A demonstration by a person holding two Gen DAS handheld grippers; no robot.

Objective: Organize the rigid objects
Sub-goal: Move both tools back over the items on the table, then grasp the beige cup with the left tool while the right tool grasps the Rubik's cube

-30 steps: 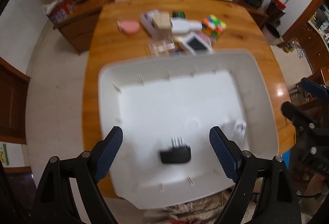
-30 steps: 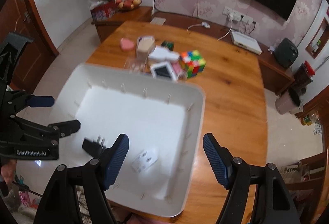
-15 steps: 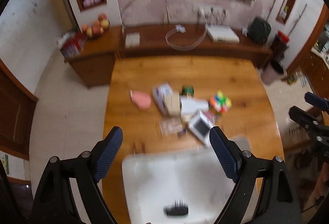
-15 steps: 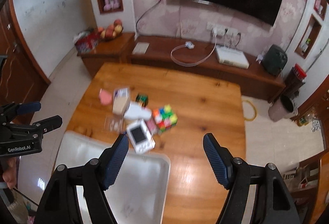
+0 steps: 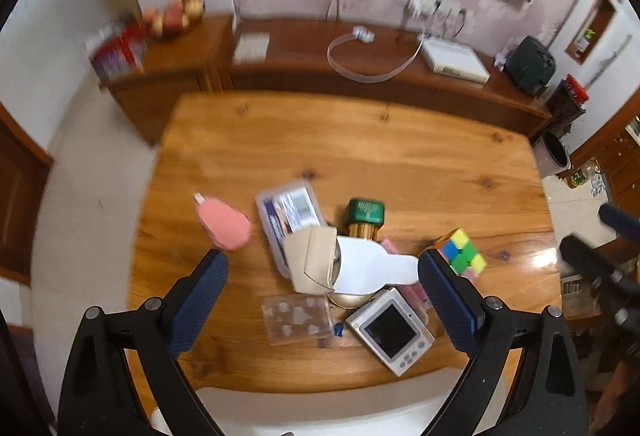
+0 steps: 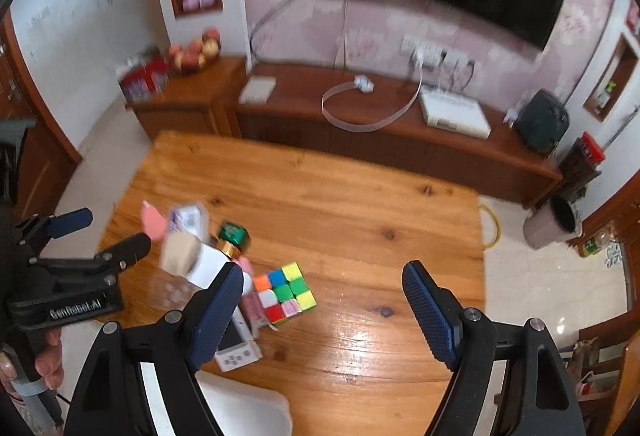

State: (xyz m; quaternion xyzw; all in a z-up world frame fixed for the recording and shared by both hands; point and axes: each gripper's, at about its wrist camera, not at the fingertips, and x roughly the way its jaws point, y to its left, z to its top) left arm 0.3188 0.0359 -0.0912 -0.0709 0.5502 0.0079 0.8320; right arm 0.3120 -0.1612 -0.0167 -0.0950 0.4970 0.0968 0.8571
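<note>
A heap of small objects lies on the wooden table [image 5: 360, 156]: a pink flat piece [image 5: 225, 229], a clear case [image 5: 290, 220], a tan box [image 5: 312, 264], a green-capped jar [image 5: 365, 218], a white flat piece [image 5: 372, 270], a colour cube [image 5: 462, 252], a white handheld device [image 5: 392, 332] and a clear blister sheet [image 5: 296, 318]. My left gripper [image 5: 322, 296] is open and empty above the heap. My right gripper [image 6: 324, 310] is open and empty, over the cube [image 6: 285, 292]. The white bin's rim [image 5: 320, 412] shows at the bottom edge.
A long wooden sideboard [image 6: 360, 124] stands beyond the table with a white box [image 6: 454, 114], a cable loop and fruit on it. A bin [image 6: 554, 222] stands on the floor at the right. The left gripper also shows in the right wrist view [image 6: 80, 248].
Both grippers have lifted and tilted up from the white bin toward the heap of objects. The bin with the black plug has dropped out of view below.
</note>
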